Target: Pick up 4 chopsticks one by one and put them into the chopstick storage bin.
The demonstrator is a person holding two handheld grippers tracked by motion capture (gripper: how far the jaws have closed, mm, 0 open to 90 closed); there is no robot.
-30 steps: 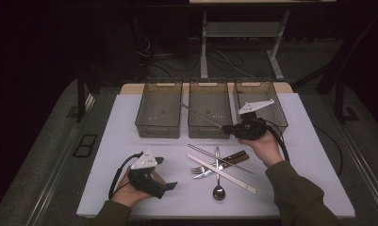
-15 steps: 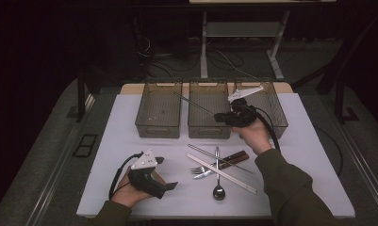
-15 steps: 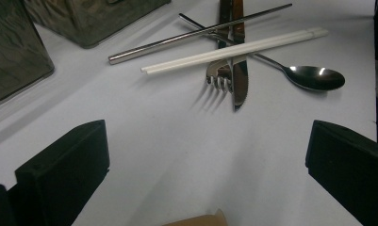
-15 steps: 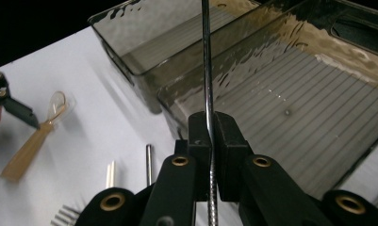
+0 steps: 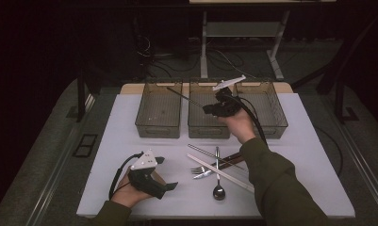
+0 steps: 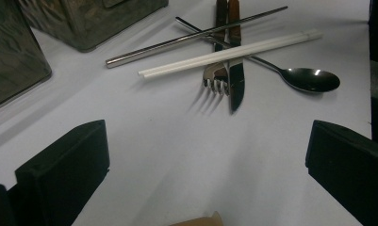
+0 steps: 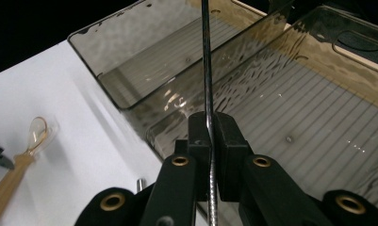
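Right gripper: held above the middle bin, jaws clenched on a metal chopstick.
Chopstick: pinched between the jaw tips in the right gripper view; it is seen running from the jaws out over the middle bin's left wall toward the left bin.
Left gripper: rested on the surface well in front of the middle bin, jaws released and wide apart, nothing between them.
Cutlery pile: fork, knife, spoon, white chopsticks lying crossed in front of the middle bin.
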